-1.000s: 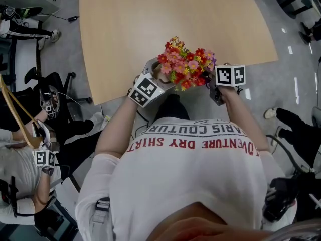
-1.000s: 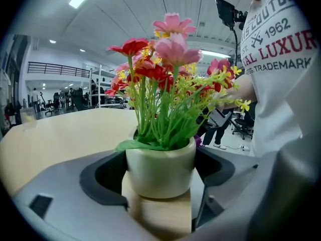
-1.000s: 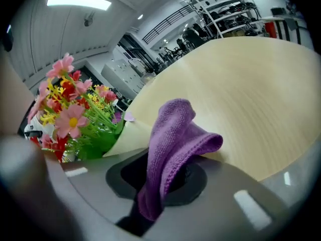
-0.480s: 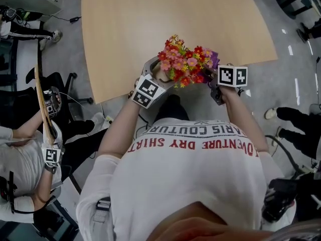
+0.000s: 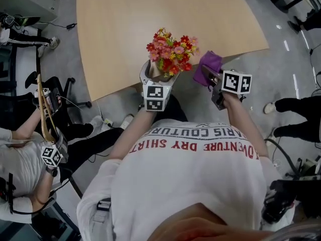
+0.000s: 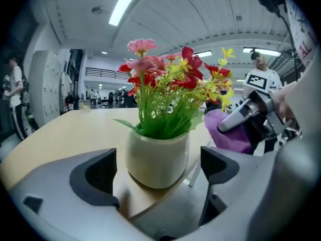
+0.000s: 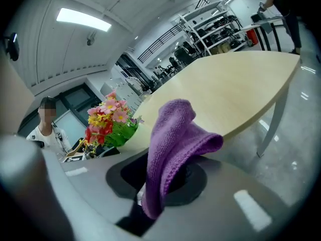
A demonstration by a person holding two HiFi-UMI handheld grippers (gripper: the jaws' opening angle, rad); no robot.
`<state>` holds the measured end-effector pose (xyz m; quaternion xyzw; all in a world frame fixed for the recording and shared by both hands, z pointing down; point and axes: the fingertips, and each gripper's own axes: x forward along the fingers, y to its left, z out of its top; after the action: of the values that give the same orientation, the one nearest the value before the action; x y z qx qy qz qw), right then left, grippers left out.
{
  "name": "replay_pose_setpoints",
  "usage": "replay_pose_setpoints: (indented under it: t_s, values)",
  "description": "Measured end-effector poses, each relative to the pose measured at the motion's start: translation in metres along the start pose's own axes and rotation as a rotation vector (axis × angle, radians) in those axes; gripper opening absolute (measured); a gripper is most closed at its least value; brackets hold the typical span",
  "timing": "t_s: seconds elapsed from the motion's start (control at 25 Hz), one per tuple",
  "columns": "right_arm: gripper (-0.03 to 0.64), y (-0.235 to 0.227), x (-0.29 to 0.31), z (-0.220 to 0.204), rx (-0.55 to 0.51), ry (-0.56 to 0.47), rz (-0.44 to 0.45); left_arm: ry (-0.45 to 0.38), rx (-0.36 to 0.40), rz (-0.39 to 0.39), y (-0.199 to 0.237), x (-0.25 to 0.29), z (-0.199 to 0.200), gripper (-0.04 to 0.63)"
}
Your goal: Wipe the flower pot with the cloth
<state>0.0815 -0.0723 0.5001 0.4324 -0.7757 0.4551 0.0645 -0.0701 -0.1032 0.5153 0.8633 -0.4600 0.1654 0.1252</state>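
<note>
Since a moment ago the right tool (image 5: 211, 77) has drawn off to the right, away from the flowers (image 5: 170, 46), with its jaws clamped on the purple cloth (image 7: 173, 139). The left tool (image 6: 158, 169) has rolled so that its marker cube (image 5: 155, 97) faces up; its jaws have just been opening and now stand wide on either side of the cream flower pot (image 6: 158, 157), clear of it, and the pot stands upright at the near edge of the wooden surface (image 5: 150, 9). Upside-down red print on the person's white shirt (image 5: 190, 179) reads in part "COUTURE" and "DRY SHIRT".
</note>
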Motion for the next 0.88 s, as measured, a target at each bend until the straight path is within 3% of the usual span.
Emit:
replay_pose_setpoints:
  t_s: [0.12, 0.44, 0.6, 0.88]
  values:
    - [0.051, -0.008, -0.008, -0.008, 0.013, -0.001, -0.003, 0.001, -0.054, 0.111, 0.001, 0.013, -0.001, 0.507]
    - [0.051, 0.005, -0.059, -0.027, 0.019, -0.021, -0.042, -0.074, -0.086, 0.316, -0.009, 0.002, 0.03, 0.507]
    - [0.051, 0.003, -0.058, -0.024, 0.017, -0.026, -0.052, -0.055, -0.112, 0.358, 0.008, 0.011, 0.032, 0.506]
    - [0.051, -0.002, -0.069, -0.022, 0.017, -0.022, -0.054, -0.066, -0.106, 0.349, -0.002, 0.013, 0.036, 0.506]
